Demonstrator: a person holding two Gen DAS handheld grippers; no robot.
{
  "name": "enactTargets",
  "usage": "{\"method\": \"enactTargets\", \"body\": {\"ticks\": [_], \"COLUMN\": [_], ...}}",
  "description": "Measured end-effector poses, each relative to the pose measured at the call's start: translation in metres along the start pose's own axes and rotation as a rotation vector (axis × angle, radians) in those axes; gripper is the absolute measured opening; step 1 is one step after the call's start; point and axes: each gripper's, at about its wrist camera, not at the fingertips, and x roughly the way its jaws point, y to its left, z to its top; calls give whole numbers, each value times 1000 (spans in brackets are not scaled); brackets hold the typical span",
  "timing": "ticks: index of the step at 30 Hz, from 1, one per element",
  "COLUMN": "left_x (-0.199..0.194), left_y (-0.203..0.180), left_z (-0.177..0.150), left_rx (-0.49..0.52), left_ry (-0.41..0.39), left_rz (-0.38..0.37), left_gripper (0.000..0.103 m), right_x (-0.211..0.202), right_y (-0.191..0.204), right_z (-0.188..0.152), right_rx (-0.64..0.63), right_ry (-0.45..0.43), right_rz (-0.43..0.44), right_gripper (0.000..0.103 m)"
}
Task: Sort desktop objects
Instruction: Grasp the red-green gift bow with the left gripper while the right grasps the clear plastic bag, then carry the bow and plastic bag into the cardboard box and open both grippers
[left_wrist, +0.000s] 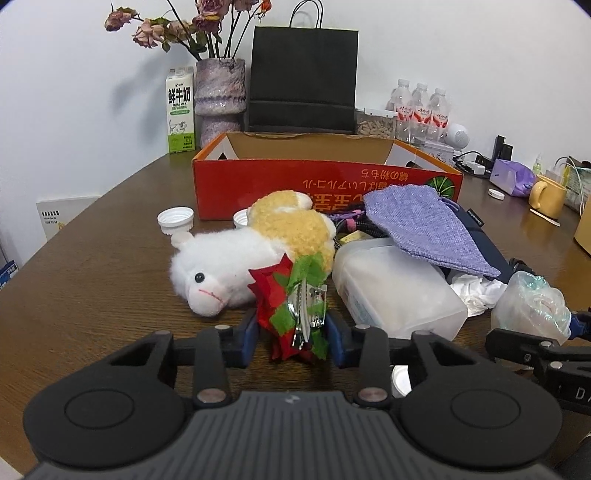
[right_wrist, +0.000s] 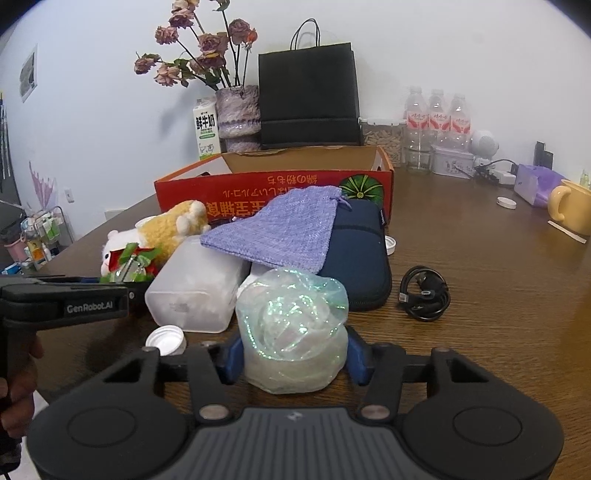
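Gripped at the near edge of the wooden table (left_wrist: 92, 258): a red-and-green foil flower (left_wrist: 295, 314) between the fingers of the left gripper (left_wrist: 293, 338), and a ball of iridescent cellophane (right_wrist: 291, 332) pinched in the right gripper (right_wrist: 293, 356). Stood roughly upright in its clamp, the flower, long axis running near to far and tilting up toward the box. Lay just beyond, still unsorted: a white-and-tan plush toy (left_wrist: 251, 258) on its side, head to the near left, long axis slanting away to the right; a frosted plastic container (right_wrist: 195, 288); a purple knit pouch (right_wrist: 284, 232) draped over a navy case (right_wrist: 358, 258); a coiled black cable (right_wrist: 424, 297) to the right; several white bottle caps (left_wrist: 175, 218). Waited behind the pile, an open orange cardboard box (left_wrist: 325, 181), seemingly empty as far as visible. Judged barely begun, with nearly everything left to sort.
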Motion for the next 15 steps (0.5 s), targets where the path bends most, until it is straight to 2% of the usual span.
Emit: {"method": "enactTargets", "body": {"ticks": [6, 15], "left_x": [-5, -27], "left_y": [0, 5], "left_z": [0, 9], "left_rx": [7, 2], "left_ry": [-14, -82], "left_rz": [-2, -19], "left_gripper": [36, 35], "right_x": [-8, -25], "right_y": [0, 3], "right_z": [1, 8], "right_rx": [-4, -13], "right_ry": [-27, -87], "right_rz": [13, 23], "right_gripper": [45, 40]}}
